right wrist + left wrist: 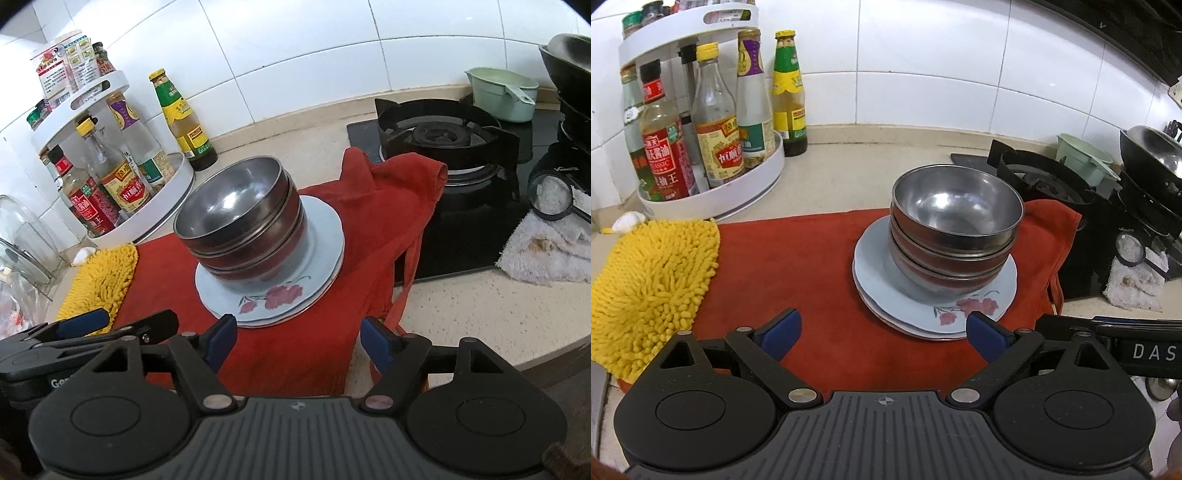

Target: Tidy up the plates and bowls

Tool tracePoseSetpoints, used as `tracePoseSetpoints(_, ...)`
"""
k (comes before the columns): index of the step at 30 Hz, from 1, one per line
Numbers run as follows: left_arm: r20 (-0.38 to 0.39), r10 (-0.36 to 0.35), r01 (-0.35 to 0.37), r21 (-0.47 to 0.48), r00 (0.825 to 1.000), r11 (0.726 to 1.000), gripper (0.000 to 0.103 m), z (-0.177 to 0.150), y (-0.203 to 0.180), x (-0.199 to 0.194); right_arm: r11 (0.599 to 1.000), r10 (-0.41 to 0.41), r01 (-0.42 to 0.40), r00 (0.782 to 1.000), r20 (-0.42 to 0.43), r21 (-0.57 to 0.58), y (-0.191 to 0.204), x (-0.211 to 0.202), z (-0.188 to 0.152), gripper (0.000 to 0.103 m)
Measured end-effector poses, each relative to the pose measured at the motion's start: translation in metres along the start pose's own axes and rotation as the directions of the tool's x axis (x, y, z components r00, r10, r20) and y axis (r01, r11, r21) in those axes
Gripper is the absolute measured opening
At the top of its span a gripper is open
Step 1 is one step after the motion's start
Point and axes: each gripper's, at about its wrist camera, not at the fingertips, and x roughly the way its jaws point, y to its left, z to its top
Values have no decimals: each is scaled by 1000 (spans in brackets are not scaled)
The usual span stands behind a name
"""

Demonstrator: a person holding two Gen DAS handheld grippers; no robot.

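Tiled kitchen counter point(480, 302), gas hob at right. Red cloth point(798, 258), frame centre. Condiment rack point(701, 140), upper left. Plates point(960, 314), stacked on cloth, centre. Steel bowls point(956, 206), nested on plates. Left gripper point(882, 334): jaws apart, empty. Right gripper point(299, 338): jaws apart, empty. Risk, judged: bowl stack sits off-centre, so lifting the plates by one rim could tip it.

The stacked bowls point(955, 225) hide most of the plates point(1004, 284) beneath.

Beige counter point(480, 314): red cloth point(798, 266), yellow mat point(653, 280), stove point(461, 192), condiment rack point(713, 192).
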Motion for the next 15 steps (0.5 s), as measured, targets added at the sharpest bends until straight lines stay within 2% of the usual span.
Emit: tracePoseSetpoints(15, -3, 2, -2, -13, 1000, 1000, 98, 1, 6, 1, 1000, 4, -4, 1000, -10, -5, 6, 4, 3, 69)
